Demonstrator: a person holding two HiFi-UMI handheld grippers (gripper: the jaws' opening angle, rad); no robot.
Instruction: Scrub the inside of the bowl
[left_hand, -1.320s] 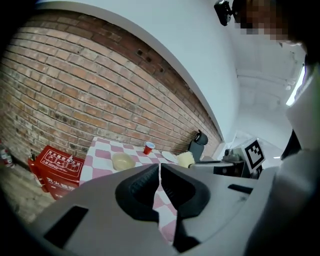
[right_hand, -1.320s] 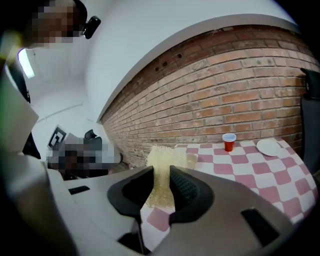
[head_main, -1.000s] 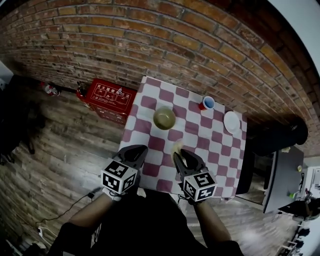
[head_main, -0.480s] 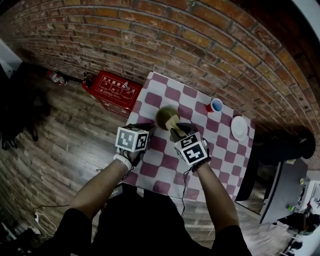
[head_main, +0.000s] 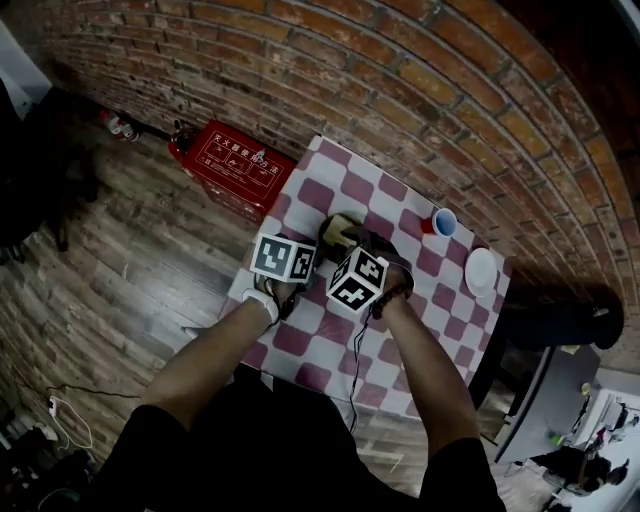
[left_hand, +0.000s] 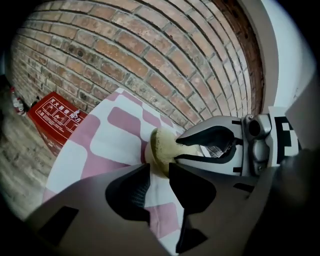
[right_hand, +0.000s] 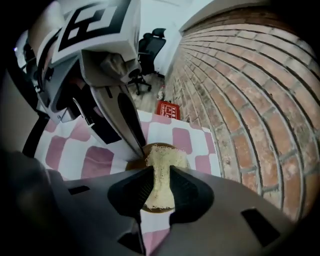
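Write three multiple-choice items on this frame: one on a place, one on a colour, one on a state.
1. Where is the white plate? A on the red box; B on the tablecloth, right of the blue cup; C on the floor.
2. The tablecloth's checks are: A pink and white; B green and white; C black and yellow.
3. The right gripper is: A open and empty; B shut on a sponge; C shut on the blue cup.

1 B: the head view shows the white plate past the blue cup, near the cloth's right edge.
2 A: pink and white squares show in every view.
3 B: its jaws pinch the sponge over the bowl.
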